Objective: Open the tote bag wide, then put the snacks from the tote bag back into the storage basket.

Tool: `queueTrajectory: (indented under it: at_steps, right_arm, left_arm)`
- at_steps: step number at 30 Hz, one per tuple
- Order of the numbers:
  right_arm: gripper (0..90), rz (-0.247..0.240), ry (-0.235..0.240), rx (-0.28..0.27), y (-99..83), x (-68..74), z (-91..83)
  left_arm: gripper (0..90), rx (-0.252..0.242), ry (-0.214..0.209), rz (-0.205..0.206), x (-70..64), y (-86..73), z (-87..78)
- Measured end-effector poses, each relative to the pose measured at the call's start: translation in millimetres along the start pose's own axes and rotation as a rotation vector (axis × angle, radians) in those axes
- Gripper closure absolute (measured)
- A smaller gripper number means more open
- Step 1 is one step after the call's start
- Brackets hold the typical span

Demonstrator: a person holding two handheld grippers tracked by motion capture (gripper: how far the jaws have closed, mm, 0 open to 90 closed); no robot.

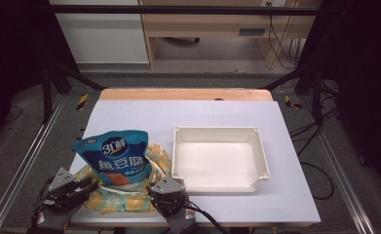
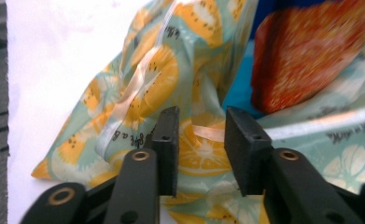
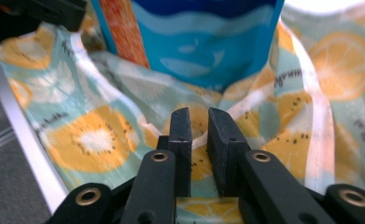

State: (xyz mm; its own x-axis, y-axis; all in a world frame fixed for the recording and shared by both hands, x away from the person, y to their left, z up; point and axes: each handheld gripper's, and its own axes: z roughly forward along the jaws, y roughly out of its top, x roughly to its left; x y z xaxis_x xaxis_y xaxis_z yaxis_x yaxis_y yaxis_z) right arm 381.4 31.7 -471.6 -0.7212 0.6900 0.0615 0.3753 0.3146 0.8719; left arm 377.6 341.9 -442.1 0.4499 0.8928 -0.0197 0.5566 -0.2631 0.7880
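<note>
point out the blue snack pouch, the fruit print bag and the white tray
blue snack pouch (image 1: 116, 155): high view, middle of its printed front
fruit print bag (image 1: 129, 201): high view, near cloth below the pouch
white tray (image 1: 265, 161): high view, right rim

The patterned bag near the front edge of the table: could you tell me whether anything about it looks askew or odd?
The patterned bag lies crumpled and slumped open rather than flat, with the blue snack pouch standing up out of it. The white tray beside it sits square. Nothing looks spilled or torn.
</note>
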Motion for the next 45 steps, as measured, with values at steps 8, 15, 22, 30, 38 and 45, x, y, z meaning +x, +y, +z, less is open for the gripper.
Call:
queueTrajectory:
  at_steps: [8, 15, 22, 30, 38, 45]
  right_arm:
    - [69.0, -0.022, 0.035, -0.075, 15.2, 0.8, -16.1]
    - [55.2, -0.018, 0.049, -0.152, 30.6, -10.9, -37.1]
    - [49.3, -0.026, 0.032, -0.174, 40.5, -18.4, -48.4]
    - [47.8, -0.008, 0.047, -0.201, 53.7, -29.1, -62.0]
    - [47.6, -0.011, 0.041, -0.230, 70.6, -39.0, -76.7]
    - [47.6, -0.009, 0.038, -0.241, 80.4, -46.9, -83.1]
  left_arm:
    - [55.5, -0.079, -0.008, 0.000, -5.3, 5.3, -14.1]
    - [44.4, -0.154, -0.015, -0.029, -9.4, 13.4, -28.7]
    - [40.1, -0.192, -0.006, -0.054, -9.2, 18.7, -38.7]
    - [38.9, -0.236, -0.005, -0.052, -9.6, 30.8, -51.8]
    - [38.7, -0.276, -0.003, -0.027, -11.6, 49.0, -62.9]
    - [38.7, -0.313, -0.002, -0.020, -14.0, 63.6, -68.9]
